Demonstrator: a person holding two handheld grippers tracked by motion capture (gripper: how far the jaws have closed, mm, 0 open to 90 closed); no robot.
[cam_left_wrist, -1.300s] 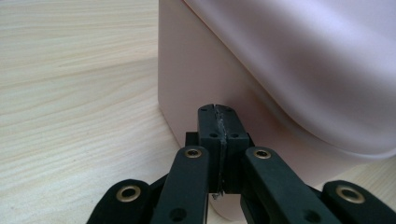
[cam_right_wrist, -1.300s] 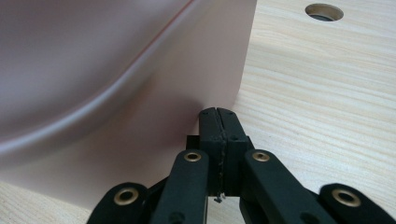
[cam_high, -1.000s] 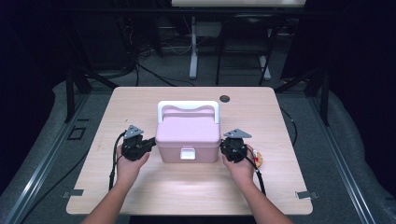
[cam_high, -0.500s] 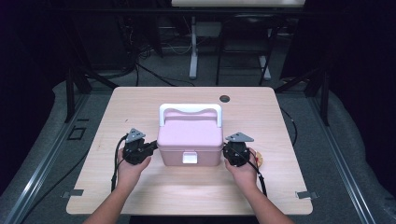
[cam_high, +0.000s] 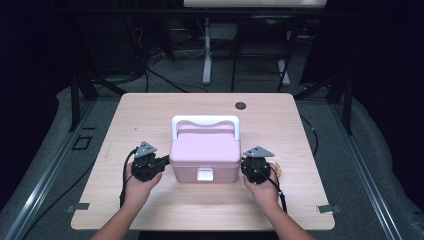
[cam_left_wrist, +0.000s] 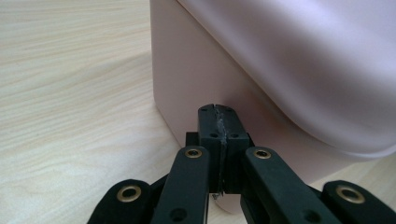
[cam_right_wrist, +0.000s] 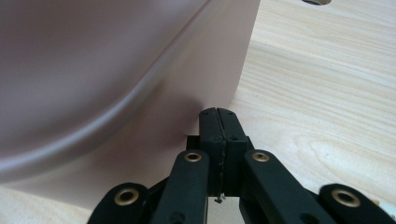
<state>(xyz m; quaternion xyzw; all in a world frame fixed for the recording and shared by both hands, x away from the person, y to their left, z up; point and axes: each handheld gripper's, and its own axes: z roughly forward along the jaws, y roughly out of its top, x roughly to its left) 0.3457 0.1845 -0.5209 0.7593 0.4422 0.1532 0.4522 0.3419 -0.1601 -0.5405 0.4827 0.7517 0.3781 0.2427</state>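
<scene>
Bracing a pink box (cam_high: 205, 157) from both sides, I hold the left gripper (cam_high: 161, 164) at its left wall and the right gripper (cam_high: 245, 167) at its right wall. Both sets of fingers are clenched on nothing, tips against or just beside the walls. The box stands near the middle of the worktop (cam_high: 150, 110), toward its near edge, long axis running left to right, latch facing me. Compared with a second ago, box and hands sit slightly nearer the near edge.
</scene>
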